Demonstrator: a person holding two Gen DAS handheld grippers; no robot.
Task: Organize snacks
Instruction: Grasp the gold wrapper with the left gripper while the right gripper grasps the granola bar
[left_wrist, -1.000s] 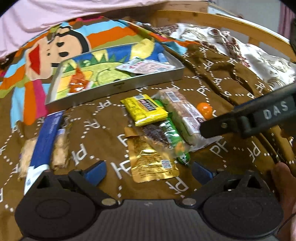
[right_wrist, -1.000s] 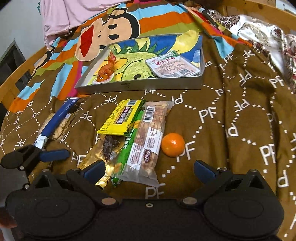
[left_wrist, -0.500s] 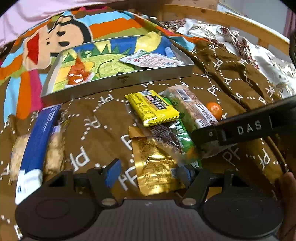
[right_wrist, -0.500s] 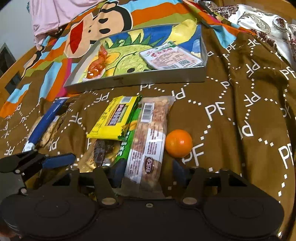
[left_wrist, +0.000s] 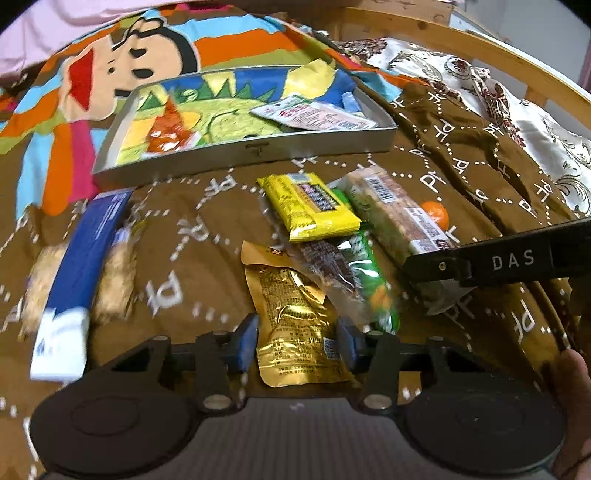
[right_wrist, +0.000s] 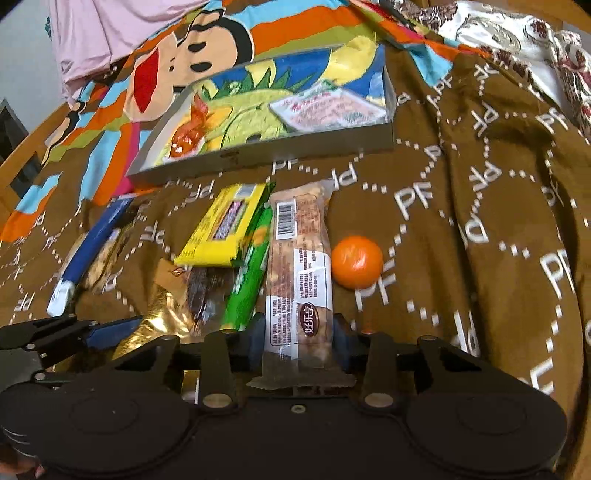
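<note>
You had both grippers pitched steeply down over the bed's brown blanket (right_wrist: 461, 206), side by side, each low over the snack pile.

Left gripper (left_wrist: 297, 341) – jaws were closing, narrowed around the near end of the gold foil pouch (left_wrist: 295, 317); the blue pads sat right at its edges, but whether they pressed on it I couldn't tell for sure. Your right gripper's dark finger crossed the left wrist view from the right, over the pile.

Right gripper (right_wrist: 299, 341) – jaws were closing too, pads against both sides of the clear nut bar pack (right_wrist: 299, 273), its crimped near end poking back between the fingers. Looked like a grip on it.

The orange ball (right_wrist: 356, 261) lay just right of the nut bar pack, touching or nearly. The green packet (right_wrist: 249, 284) lay along its left side, the yellow packet (right_wrist: 225, 229) partly on top of the green one. The blue-banded cracker pack (left_wrist: 79, 266) lay well apart at left.

The metal tray (right_wrist: 266, 155) sat beyond the pile – an orange-wrapped candy (right_wrist: 188, 133) at its left end, a pale flat sachet (right_wrist: 325, 110) at its right.

A bit of your hand (left_wrist: 572, 398) showed at the right edge of the left wrist view.
</note>
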